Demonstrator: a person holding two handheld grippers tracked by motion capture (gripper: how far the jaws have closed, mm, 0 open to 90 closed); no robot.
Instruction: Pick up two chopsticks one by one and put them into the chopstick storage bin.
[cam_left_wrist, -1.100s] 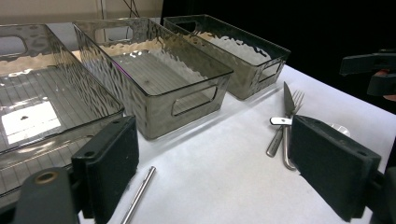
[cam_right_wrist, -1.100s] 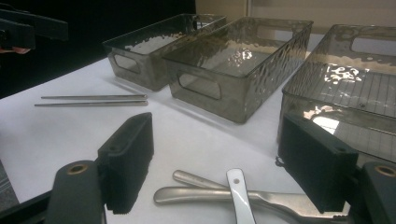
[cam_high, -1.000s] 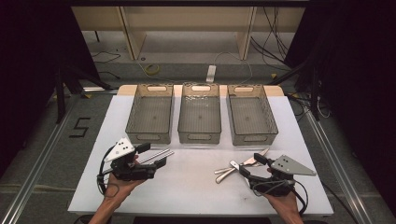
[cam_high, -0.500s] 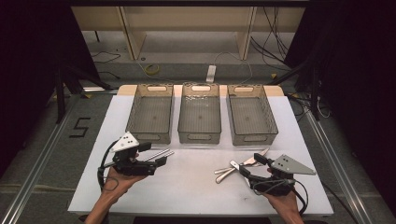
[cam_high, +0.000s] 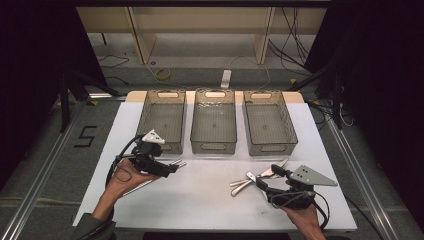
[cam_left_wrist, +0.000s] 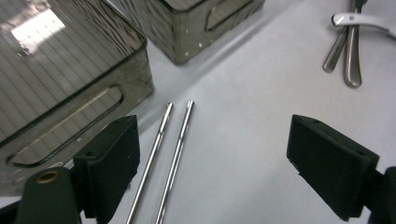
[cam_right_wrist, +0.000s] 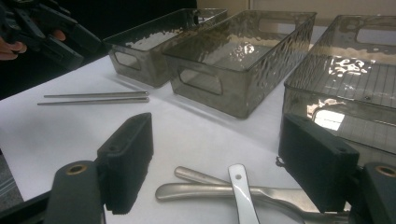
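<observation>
Three smoky plastic bins (cam_high: 214, 120) sit in a row across the white table (cam_high: 200, 200) in the high view, the left gripper (cam_high: 167, 169) hovering over two metal chopsticks (cam_high: 175, 163), the right gripper (cam_high: 265, 177) by a cutlery pile (cam_high: 250, 179). Left gripper view: jaws wide apart, gripping nothing, chopsticks (cam_left_wrist: 163, 154) lying parallel between them. Right gripper view: jaws wide apart and empty, the cutlery (cam_right_wrist: 224, 189) lying between them.

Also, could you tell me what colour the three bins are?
The three bins are see-through smoky grey plastic, clearest in the right gripper view.
</observation>
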